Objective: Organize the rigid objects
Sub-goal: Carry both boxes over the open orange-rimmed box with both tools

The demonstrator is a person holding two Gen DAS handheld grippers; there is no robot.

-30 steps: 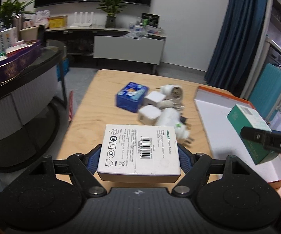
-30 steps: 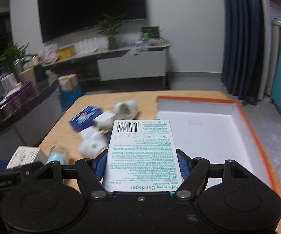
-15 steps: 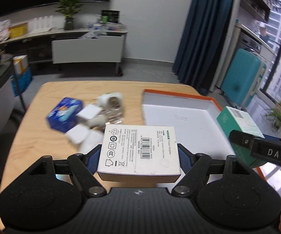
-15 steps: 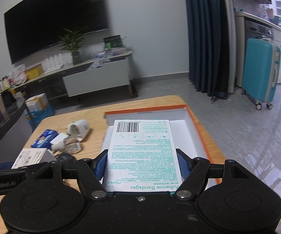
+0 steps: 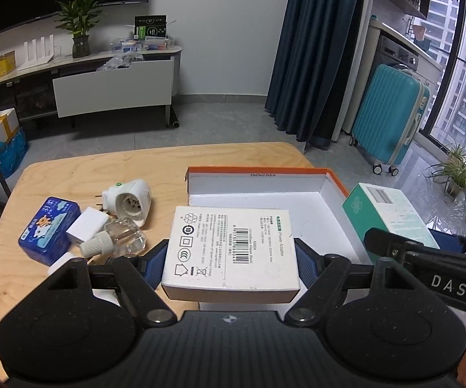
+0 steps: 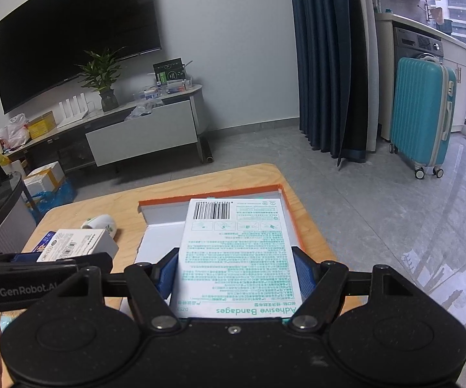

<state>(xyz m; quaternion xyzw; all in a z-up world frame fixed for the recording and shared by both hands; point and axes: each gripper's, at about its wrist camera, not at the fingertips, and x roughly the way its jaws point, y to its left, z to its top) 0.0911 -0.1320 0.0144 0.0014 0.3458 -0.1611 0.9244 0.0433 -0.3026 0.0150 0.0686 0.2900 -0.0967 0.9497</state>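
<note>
Starting leftmost, a blue tin [image 5: 50,229] and plug adapter [image 5: 131,199] sit on the wooden table [image 5: 13,278]. Next, the left gripper [image 5: 231,258] pinches a white power adapter box [image 5: 231,247] at the orange-rimmed tray's [image 5: 258,172] near-left corner. Over the tray's right side, the right gripper [image 6: 236,271] squeezes a bandage box [image 6: 237,249].

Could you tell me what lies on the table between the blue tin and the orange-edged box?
In the left wrist view, between the blue tin and the box lie a white adapter, a clear bottle and a white plug-in device.
</note>
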